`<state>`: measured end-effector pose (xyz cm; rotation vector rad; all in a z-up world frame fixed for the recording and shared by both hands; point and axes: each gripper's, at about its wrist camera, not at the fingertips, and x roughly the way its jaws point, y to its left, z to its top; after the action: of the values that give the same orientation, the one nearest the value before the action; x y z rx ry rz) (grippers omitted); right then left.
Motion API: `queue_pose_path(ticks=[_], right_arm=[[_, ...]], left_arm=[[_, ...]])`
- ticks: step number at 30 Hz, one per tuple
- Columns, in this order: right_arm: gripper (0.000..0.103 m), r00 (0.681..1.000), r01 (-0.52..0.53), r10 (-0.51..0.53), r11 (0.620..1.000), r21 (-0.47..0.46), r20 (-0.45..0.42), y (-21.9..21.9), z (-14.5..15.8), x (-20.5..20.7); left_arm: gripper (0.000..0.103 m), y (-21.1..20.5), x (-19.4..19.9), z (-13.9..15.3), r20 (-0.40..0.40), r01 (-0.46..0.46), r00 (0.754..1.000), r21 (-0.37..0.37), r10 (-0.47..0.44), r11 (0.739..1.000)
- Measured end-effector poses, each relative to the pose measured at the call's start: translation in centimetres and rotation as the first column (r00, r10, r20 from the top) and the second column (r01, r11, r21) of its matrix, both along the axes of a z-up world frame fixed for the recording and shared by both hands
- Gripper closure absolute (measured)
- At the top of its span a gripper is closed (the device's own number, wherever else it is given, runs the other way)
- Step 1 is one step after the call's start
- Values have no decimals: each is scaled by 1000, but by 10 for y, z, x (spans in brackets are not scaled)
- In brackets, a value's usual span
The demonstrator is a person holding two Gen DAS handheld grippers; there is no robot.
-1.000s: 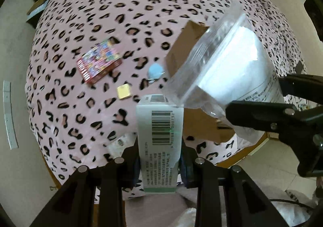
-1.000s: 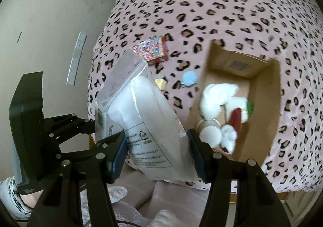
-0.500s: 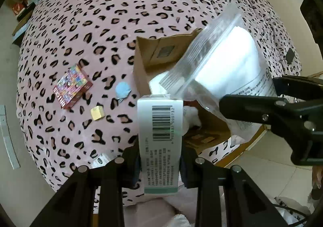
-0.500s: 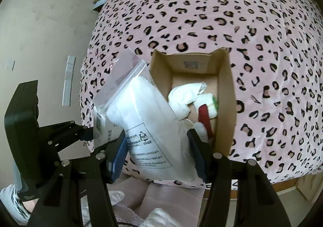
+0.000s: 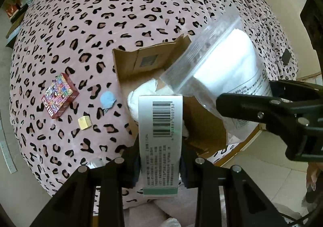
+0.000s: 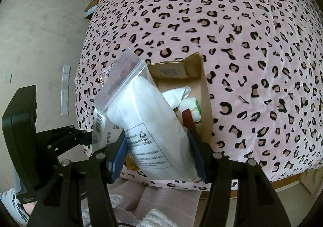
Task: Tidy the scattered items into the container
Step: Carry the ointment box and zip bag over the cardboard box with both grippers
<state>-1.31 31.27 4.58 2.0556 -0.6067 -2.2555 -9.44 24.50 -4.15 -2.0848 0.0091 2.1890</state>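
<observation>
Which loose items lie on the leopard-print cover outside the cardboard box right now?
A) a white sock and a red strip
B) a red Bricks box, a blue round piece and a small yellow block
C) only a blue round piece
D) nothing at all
B: the left wrist view shows the red Bricks box, the blue round piece and the small yellow block on the cover left of the cardboard box.

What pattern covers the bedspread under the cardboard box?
Pink bedspread with black-and-tan leopard spots; clearest in the right wrist view.
</observation>
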Motion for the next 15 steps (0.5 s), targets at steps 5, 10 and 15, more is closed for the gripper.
queue_pose_path(ticks=[5, 10, 15], right_arm=[[43, 1000, 8, -8, 1000, -5, 6, 8, -2, -1], [43, 1000, 13, -13, 1000, -7, 12, 14, -6, -2], [43, 1000, 16, -15, 1000, -13, 18, 19, -9, -3]], left_arm=[[72, 5, -5, -3, 9, 7, 1000, 4, -7, 1000], [72, 6, -8, -6, 17, 14, 1000, 10, -14, 1000], [72, 7, -11, -9, 24, 23, 999, 11, -23, 1000]])
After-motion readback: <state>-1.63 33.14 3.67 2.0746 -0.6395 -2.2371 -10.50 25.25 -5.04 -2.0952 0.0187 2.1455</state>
